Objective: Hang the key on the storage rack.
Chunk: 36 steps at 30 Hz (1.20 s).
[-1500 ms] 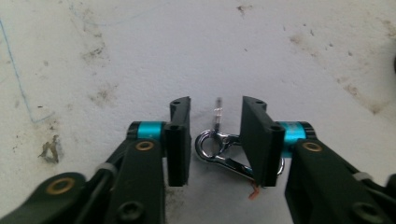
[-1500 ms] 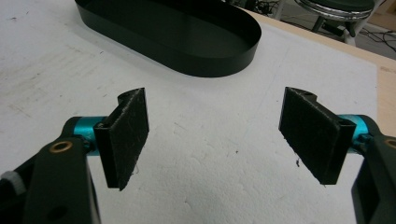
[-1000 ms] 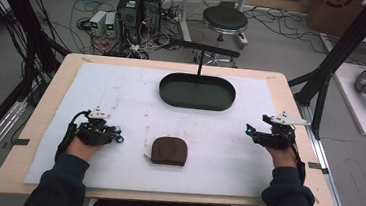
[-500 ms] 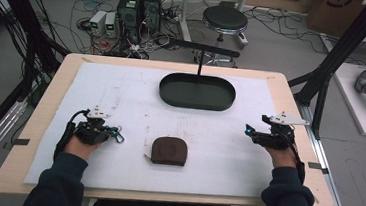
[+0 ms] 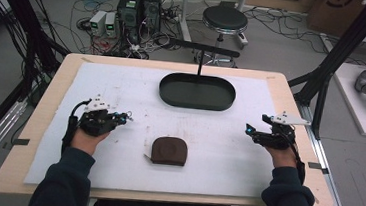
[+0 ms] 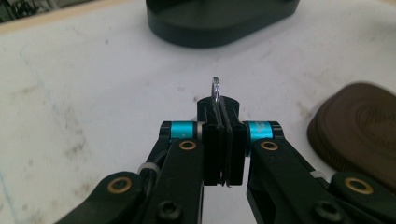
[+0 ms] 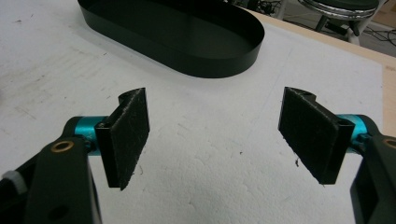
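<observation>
My left gripper [image 6: 219,109] is shut on a thin metal ring [image 6: 215,87], which stands edge-on and pokes out above the pads. In the high view this left gripper [image 5: 121,118] hovers over the white mat at the left, its tips pointing right. A brown pouch [image 5: 169,150] lies flat at the front centre, and its edge [image 6: 359,133] shows to the right of the left jaws. My right gripper [image 7: 215,135] is open with nothing between its pads. It rests at the right side of the mat [image 5: 250,131], pointing left.
A black oval tray [image 5: 197,90] stands at the back centre of the white mat [image 5: 208,130]; its wall [image 7: 187,51] lies ahead of the right jaws. The wooden table edge [image 5: 44,121] borders the mat. A stool and cables stand beyond the table.
My left gripper has lifted a little off the mat with the ring in its pads. The right gripper and the pouch have stayed put.
</observation>
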Motion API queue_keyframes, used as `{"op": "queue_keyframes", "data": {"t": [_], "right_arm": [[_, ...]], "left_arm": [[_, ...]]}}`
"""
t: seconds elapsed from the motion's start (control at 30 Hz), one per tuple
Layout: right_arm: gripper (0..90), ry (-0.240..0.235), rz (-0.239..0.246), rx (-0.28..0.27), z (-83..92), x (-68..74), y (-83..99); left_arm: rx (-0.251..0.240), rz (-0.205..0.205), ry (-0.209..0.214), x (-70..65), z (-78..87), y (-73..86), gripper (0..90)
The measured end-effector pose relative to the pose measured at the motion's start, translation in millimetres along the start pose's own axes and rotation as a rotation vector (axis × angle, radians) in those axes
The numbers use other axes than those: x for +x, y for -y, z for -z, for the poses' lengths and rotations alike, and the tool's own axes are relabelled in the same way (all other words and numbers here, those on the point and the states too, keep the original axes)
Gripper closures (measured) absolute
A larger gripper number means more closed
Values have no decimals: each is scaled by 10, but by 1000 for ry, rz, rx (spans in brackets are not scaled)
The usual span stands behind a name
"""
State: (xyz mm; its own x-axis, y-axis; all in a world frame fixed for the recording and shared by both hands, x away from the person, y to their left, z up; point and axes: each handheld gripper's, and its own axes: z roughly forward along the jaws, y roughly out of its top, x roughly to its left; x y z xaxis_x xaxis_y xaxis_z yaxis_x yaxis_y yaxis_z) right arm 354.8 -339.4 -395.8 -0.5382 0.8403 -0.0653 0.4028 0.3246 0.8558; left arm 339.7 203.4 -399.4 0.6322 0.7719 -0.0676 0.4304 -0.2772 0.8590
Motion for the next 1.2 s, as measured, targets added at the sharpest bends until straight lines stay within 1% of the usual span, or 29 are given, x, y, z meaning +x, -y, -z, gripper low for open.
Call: {"op": "queue_keyframes", "data": {"t": [0.03,0.13,0.17,0.23,0.3,0.4,0.53,0.6,0.63,0.67,0.7,0.87,1.03,1.07,1.1,1.2], "right_arm": [[251,0,-2,-2,1,-4,1],[251,-5,-9,-6,-6,-16,0],[251,-5,-9,-6,-6,-16,0],[251,-10,-16,-9,-12,-17,-3],[251,-14,-23,-14,-9,-23,-8],[251,-21,-35,-26,-9,-34,-15],[251,-28,-36,-34,-10,-43,-19],[251,-32,-33,-39,-15,-49,-20],[251,-33,-33,-38,-17,-52,-19],[251,-34,-41,-41,-18,-52,-20],[251,-35,-43,-41,-18,-60,-19],[251,-37,-49,-43,-13,-68,-17],[251,-46,-46,-47,-10,-69,-14],[251,-46,-46,-47,-10,-69,-14],[251,-46,-47,-46,-10,-65,-15],[251,-49,-42,-48,-11,-67,-11]], "left_arm": [[-19,-2,7,5,-19,-49,881],[-53,-11,21,29,-100,-202,881],[-69,-20,27,40,-126,-263,881],[-123,-42,46,62,-179,-393,881],[-170,-77,68,94,-249,-546,881],[-198,-102,85,140,-359,-743,880],[-200,-126,93,210,-547,-1040,880],[-202,-127,97,243,-648,-1183,880],[-189,-140,94,253,-703,-1259,880],[-171,-165,92,266,-773,-1353,880],[-164,-177,87,271,-811,-1405,880],[-137,-208,98,342,-1079,-1701,880],[-123,-236,97,381,-1255,-1858,880],[-136,-244,91,387,-1278,-1880,880],[-139,-233,98,401,-1302,-1903,880],[-125,-235,88,425,-1369,-1965,880]]}}
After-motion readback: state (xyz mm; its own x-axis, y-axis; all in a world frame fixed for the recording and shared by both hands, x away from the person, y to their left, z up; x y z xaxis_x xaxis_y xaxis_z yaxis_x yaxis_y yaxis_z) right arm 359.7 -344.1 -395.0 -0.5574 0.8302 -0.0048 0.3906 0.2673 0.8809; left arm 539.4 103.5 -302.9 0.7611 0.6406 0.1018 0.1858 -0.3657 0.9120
